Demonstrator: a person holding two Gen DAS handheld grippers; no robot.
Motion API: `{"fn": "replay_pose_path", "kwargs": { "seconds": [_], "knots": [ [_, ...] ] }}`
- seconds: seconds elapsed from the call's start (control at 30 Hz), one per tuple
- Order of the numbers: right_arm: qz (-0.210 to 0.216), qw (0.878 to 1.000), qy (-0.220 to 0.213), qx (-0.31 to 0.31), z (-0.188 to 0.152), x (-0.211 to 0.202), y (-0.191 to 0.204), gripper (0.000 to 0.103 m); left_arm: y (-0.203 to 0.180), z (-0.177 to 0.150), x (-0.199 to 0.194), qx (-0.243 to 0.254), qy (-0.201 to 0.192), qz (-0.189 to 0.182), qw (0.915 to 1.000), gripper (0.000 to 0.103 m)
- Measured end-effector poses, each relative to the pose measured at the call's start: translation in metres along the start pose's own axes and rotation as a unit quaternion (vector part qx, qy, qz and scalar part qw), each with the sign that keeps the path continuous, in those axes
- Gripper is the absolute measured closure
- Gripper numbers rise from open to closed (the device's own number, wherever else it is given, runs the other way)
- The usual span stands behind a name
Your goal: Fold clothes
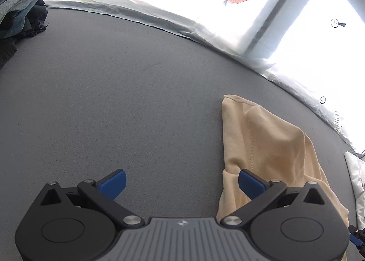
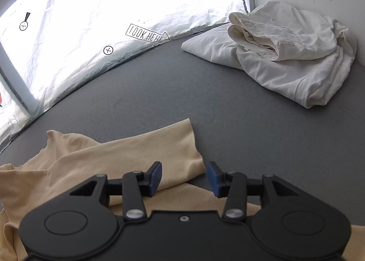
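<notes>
We've got the beige shirt (image 2: 95, 160) rumpled on the grey tabletop (image 1: 114, 101) near its front edge. Soft, light, floppy; pinch at hems. Left hand-held gripper (image 1: 181, 183) wide, empty; right hand-held gripper (image 2: 184, 178) part-open over its sleeve (image 2: 173, 147).

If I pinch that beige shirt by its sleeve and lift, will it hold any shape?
Probably not. The beige shirt lies in soft folds and wrinkles, so it should droop limply. It looks thin, so likely light. On the grey mat it may drag and bunch rather than slide flat.
</notes>
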State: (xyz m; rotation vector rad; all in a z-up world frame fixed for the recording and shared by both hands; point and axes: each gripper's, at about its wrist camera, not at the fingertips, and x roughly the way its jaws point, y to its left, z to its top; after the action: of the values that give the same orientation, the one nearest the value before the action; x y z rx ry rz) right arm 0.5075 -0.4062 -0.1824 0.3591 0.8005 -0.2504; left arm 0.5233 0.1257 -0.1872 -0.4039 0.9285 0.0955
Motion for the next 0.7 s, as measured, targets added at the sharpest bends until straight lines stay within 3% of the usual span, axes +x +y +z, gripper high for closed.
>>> {"fn": "replay_pose_path", "kwargs": {
  "seconds": [0.2,0.4,0.47,0.5,0.6,0.67,0.7],
  "knots": [
    [-0.019,1.000,0.011,-0.017,0.024,0.035,-0.004,0.055,-0.027,0.057,0.053,0.047,0.001,-0.013,0.9988,0.000],
    [-0.035,0.998,0.012,-0.049,0.027,0.044,0.006,0.053,-0.048,0.074,0.084,0.081,0.017,-0.053,0.9952,0.008],
    [-0.033,0.997,0.014,-0.075,0.026,0.045,0.012,0.054,-0.054,0.074,0.091,0.093,0.023,-0.066,0.9932,0.021],
    [-0.027,0.996,0.015,-0.085,0.025,0.045,0.014,0.059,-0.056,0.075,0.093,0.098,0.024,-0.072,0.9923,0.026],
    [-0.004,0.995,0.019,-0.100,0.027,0.044,0.018,0.082,-0.059,0.077,0.086,0.096,0.010,-0.080,0.9921,0.054],
    [0.000,0.995,0.019,-0.102,0.028,0.044,0.019,0.100,-0.061,0.078,0.082,0.094,0.000,-0.085,0.9919,0.097],
    [-0.002,0.994,0.016,-0.107,0.030,0.044,0.021,0.100,-0.062,0.079,0.080,0.094,-0.004,-0.088,0.9917,0.099]
  ]
}}
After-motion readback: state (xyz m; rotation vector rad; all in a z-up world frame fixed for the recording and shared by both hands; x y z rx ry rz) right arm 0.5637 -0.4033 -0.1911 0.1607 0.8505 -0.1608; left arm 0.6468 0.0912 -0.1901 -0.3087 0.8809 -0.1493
